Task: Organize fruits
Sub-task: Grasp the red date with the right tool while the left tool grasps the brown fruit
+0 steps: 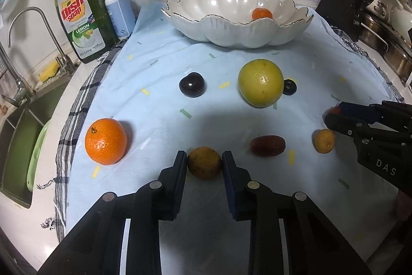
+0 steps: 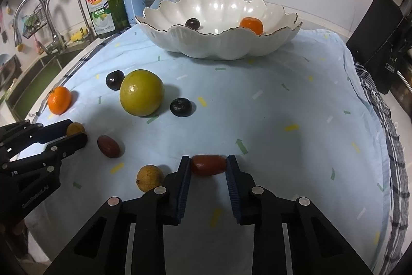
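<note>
My left gripper (image 1: 204,161) is shut on a small brownish-yellow fruit (image 1: 204,162) resting on the blue cloth. My right gripper (image 2: 208,164) is shut on a red oblong fruit (image 2: 208,165) at cloth level. On the cloth lie an orange mandarin (image 1: 106,141), a large yellow-green fruit (image 1: 260,83), two dark plums (image 1: 191,84) (image 2: 181,107), a dark red oblong fruit (image 1: 267,145) and a small tan fruit (image 1: 324,141). The white scalloped bowl (image 2: 219,43) at the back holds a mandarin (image 2: 251,25) and a dark plum (image 2: 192,23).
A dish soap bottle (image 1: 81,17) and a pump bottle (image 1: 119,9) stand at the back left by the faucet (image 1: 33,17) and sink (image 1: 20,135). A dark box (image 1: 342,1) and metal cookware (image 1: 386,38) stand at the right. A checkered towel (image 1: 74,120) edges the cloth.
</note>
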